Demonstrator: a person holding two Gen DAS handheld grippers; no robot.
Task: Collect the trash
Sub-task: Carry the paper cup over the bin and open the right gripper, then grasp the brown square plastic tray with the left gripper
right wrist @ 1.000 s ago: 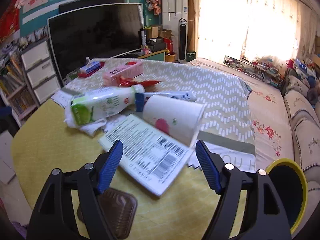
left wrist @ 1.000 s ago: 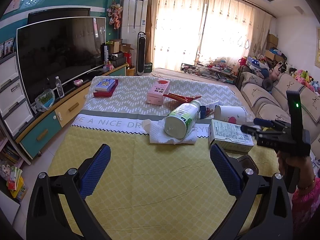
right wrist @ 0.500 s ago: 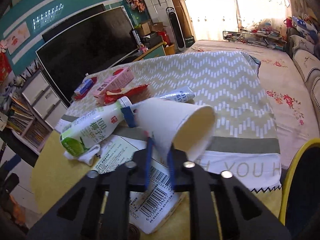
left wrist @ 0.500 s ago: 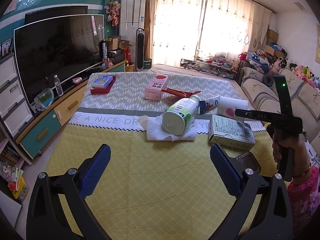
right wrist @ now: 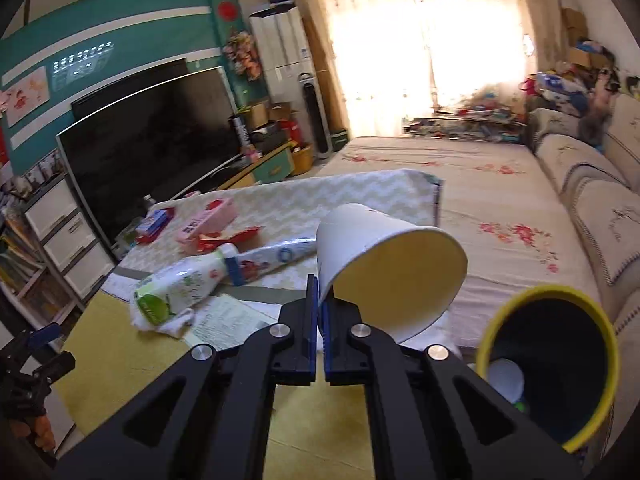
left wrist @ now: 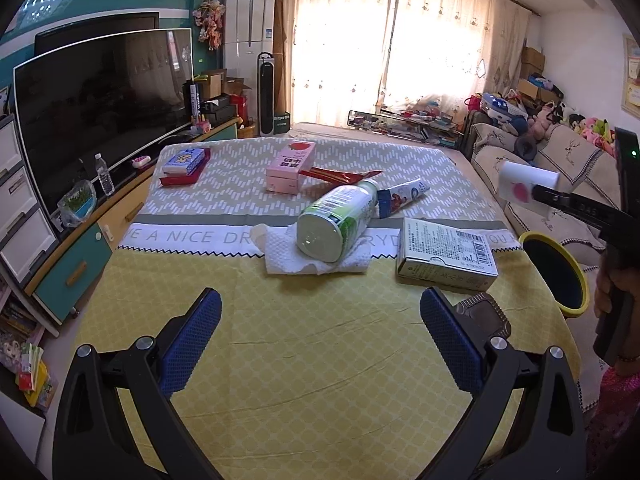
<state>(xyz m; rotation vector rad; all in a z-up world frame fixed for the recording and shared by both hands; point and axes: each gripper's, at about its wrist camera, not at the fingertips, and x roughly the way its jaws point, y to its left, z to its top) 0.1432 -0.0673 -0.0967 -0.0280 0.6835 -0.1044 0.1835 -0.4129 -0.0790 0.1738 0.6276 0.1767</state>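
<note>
My right gripper [right wrist: 320, 300] is shut on the rim of a white paper cup [right wrist: 384, 264] and holds it in the air, left of a yellow-rimmed dark bin [right wrist: 552, 364]. The cup [left wrist: 528, 186] and the bin [left wrist: 554, 276] also show at the right of the left wrist view. My left gripper [left wrist: 320, 340] is open and empty above the yellow cloth. On the table lie a green-white bottle [left wrist: 340, 220] on a white tissue [left wrist: 312, 258], a carton box [left wrist: 446, 254], a tube [left wrist: 402, 196] and a red wrapper [left wrist: 340, 176].
A pink box [left wrist: 290, 166] and a stack of books [left wrist: 184, 164] sit farther back on the table [left wrist: 280, 340]. A brown ridged object [left wrist: 480, 314] lies near the right front. A TV cabinet [left wrist: 80, 240] stands left, a sofa [left wrist: 560, 168] right.
My right gripper closed on the cup's rim, lifted it off the table and carried it right toward the bin. The left gripper stayed open and barely moved.
</note>
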